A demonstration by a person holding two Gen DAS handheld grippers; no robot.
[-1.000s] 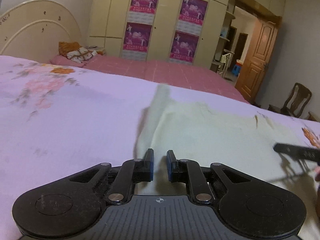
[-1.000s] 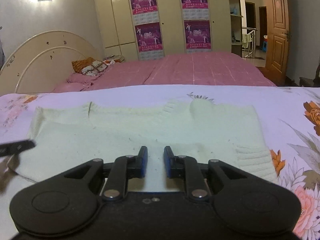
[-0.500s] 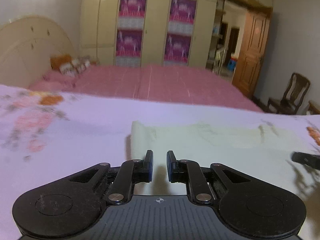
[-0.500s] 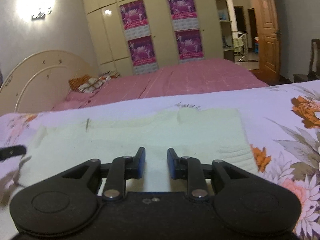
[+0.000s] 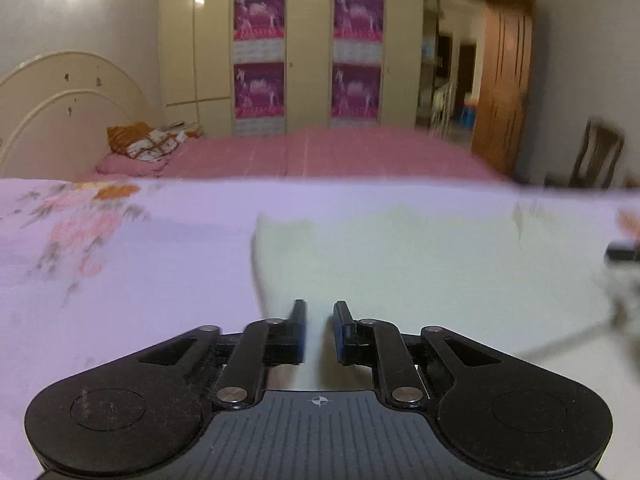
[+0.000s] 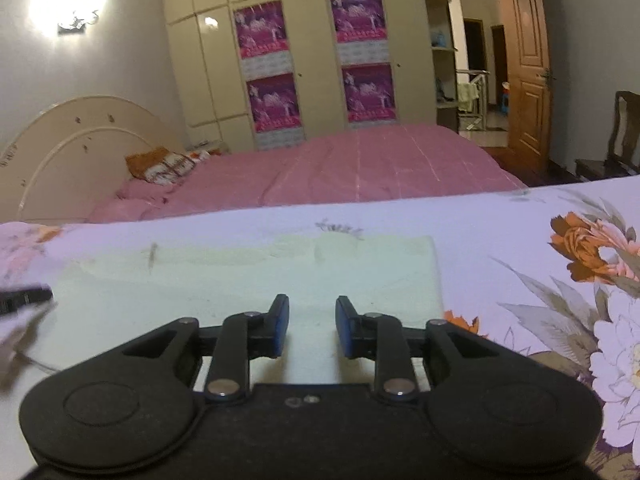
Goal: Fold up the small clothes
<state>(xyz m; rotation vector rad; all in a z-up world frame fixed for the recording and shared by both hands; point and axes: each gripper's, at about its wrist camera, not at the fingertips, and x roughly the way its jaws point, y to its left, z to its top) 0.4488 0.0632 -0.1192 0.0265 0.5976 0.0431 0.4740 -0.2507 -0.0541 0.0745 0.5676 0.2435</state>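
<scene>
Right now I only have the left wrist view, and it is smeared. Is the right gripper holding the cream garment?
Observer: No. The right gripper has its jaws opening, with nothing pinched between them; the cream garment lies below.
Operator: Where does the garment's right side end?
Observer: At a straight edge beside the orange flower on the floral sheet.
Operator: What lights the room?
Observer: A glaring wall lamp.
</scene>
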